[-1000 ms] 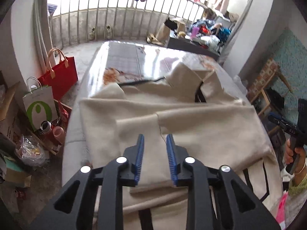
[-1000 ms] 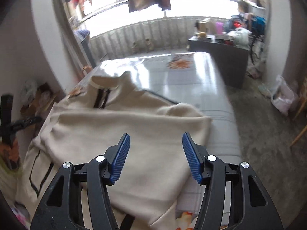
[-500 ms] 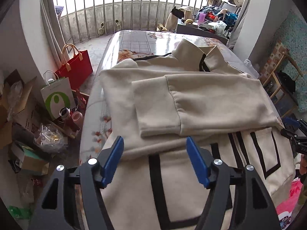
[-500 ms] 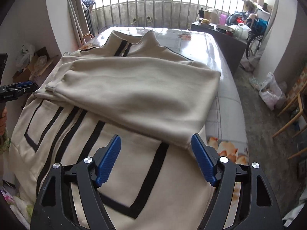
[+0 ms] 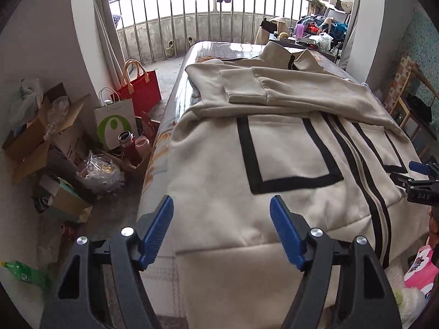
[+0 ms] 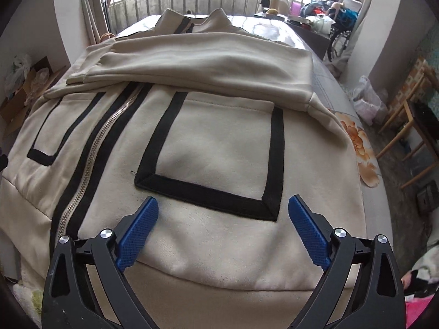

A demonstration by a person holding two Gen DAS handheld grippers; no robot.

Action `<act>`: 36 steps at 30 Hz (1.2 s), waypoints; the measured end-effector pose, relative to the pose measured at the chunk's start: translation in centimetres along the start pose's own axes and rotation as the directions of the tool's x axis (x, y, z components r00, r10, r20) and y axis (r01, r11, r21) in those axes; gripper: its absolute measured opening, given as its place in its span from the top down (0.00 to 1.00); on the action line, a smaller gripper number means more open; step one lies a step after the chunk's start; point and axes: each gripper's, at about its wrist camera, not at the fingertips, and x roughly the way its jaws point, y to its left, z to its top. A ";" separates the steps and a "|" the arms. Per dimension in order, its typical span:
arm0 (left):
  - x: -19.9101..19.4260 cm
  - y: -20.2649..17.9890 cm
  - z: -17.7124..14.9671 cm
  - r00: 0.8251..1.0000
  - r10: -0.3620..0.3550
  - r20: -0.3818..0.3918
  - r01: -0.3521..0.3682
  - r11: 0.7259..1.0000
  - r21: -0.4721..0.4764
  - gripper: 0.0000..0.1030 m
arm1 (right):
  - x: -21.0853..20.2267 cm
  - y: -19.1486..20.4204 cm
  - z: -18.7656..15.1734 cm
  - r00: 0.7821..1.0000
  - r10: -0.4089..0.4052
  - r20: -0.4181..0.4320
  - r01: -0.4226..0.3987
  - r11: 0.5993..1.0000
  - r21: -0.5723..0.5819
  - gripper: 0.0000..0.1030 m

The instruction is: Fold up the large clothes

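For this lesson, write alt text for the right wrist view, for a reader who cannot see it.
A cream zip-up jacket with black trim lies flat on a bed, both sleeves folded across its chest. The open right gripper hangs above the hem, its blue pads clear of the cloth.

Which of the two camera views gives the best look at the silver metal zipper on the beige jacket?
The right wrist view: the silver metal zipper runs close and sharp down the beige jacket between black stripes, teeth visible. The left wrist view shows it farther off towards the right edge, thinner and less distinct.
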 end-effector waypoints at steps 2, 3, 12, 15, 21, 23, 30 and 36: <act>-0.5 0.5 -1.4 1.000 -0.013 -0.003 0.013 1.000 -0.019 0.31 | -0.1 0.2 -0.5 0.999 -0.020 0.027 0.019 1.000 0.010 0.08; -0.9 0.8 -2.0 1.000 -0.018 0.001 0.018 0.999 -0.028 0.31 | -0.1 0.2 -0.6 0.999 -0.022 0.032 0.022 1.000 0.016 0.08; -1.3 4.0 -6.3 0.995 -0.101 -0.024 0.096 0.982 -0.164 0.34 | 0.3 -1.2 -1.2 0.999 0.035 0.041 -0.040 0.992 0.117 0.08; -1.2 4.9 -6.6 0.987 -0.159 0.003 0.156 0.964 -0.217 0.36 | 0.4 -1.1 -1.2 0.999 0.034 0.037 -0.038 0.992 0.117 0.08; -0.5 4.7 -6.1 0.973 -0.232 0.000 0.226 0.946 -0.231 0.43 | 0.3 -0.8 -1.4 0.999 0.027 0.041 -0.032 0.992 0.121 0.08; -0.2 4.5 -6.1 0.973 -0.231 -0.010 0.222 0.947 -0.230 0.43 | 0.3 -0.8 -1.3 0.999 0.025 0.040 -0.030 0.992 0.124 0.08; -0.3 5.4 -7.2 0.932 -0.362 0.000 0.341 0.875 -0.343 0.50 | 0.3 -0.8 -1.3 0.999 0.018 0.041 -0.024 0.991 0.133 0.08; -0.7 6.3 -7.4 0.904 -0.426 0.037 0.402 0.818 -0.411 0.63 | 0.3 -0.9 -1.5 0.998 0.025 0.052 -0.031 0.993 0.118 0.08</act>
